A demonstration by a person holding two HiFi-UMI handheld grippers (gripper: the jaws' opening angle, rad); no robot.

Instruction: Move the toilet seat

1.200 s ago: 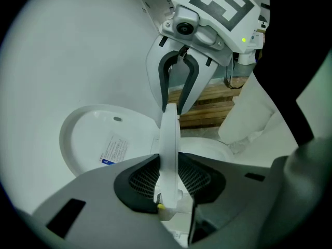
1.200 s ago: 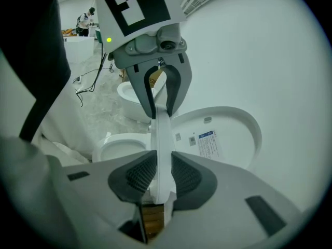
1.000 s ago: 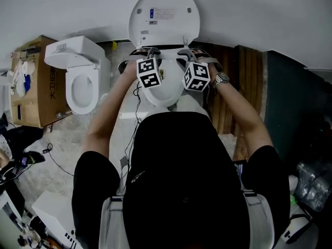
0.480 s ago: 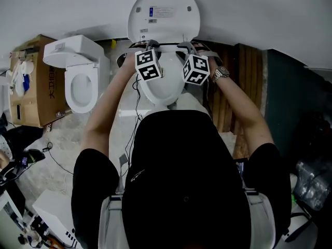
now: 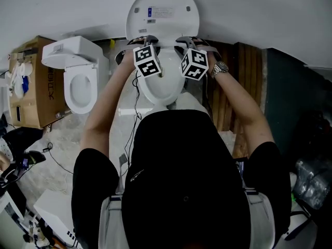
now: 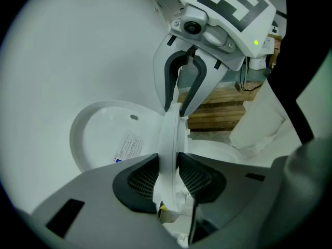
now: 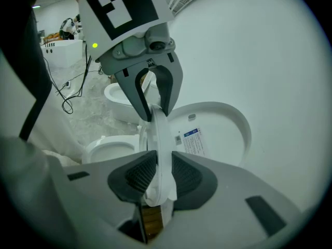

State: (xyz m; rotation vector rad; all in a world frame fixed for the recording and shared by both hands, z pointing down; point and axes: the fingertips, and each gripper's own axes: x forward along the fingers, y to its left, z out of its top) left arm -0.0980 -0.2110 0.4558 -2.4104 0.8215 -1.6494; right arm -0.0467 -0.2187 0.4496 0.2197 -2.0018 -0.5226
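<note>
Two grips: left gripper [image 6: 168, 175], right gripper [image 7: 160, 174] each clamp toilet seat [image 6: 170, 134] rim | lid [image 5: 163, 14] upright behind, gap between

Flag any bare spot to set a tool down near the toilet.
Floor between the second toilet and the person's left arm, one cable crossing. Wooden pallet right of the main toilet looks bare. Lower-left corner is cluttered with gear.
</note>
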